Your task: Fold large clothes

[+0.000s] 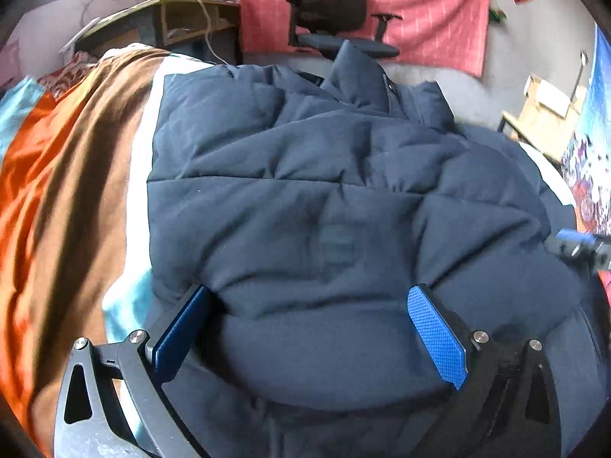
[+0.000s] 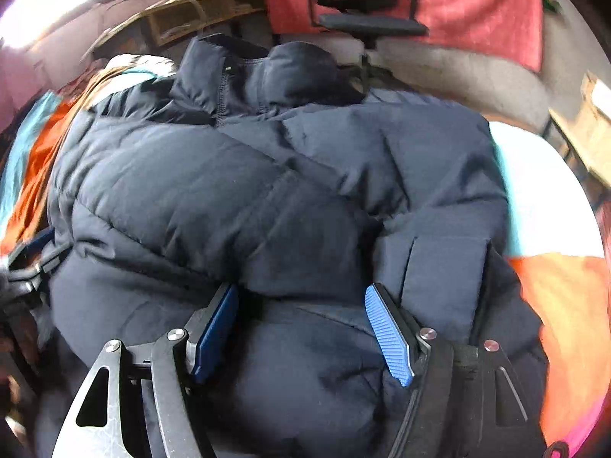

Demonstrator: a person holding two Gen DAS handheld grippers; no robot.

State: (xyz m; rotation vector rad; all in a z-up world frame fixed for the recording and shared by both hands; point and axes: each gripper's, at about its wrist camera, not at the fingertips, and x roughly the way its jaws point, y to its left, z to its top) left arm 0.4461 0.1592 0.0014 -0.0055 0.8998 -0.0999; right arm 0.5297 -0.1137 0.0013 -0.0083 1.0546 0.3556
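Observation:
A dark navy puffer jacket (image 1: pixel 324 206) lies on the bed, bulky and partly folded, collar at the far end. My left gripper (image 1: pixel 309 297) is open, its blue pads (image 1: pixel 435 336) wide apart over the jacket's near hem, with fabric bulging between them. My right gripper (image 2: pixel 301 297) is also open, its blue pads (image 2: pixel 387 334) straddling a fold of the same jacket (image 2: pixel 248 198) near a pocket flap (image 2: pixel 443 274). The right gripper shows at the right edge of the left wrist view (image 1: pixel 580 248); the left gripper shows at the left edge of the right wrist view (image 2: pixel 30 255).
A striped bedspread (image 1: pixel 65 198) in orange, brown, white and light blue lies under the jacket. A black office chair (image 1: pixel 332 11) stands beyond the bed before a red cloth wall hanging (image 1: pixel 431 11). A wooden desk (image 1: pixel 172 23) is at far left, a shelf (image 1: pixel 542 118) at right.

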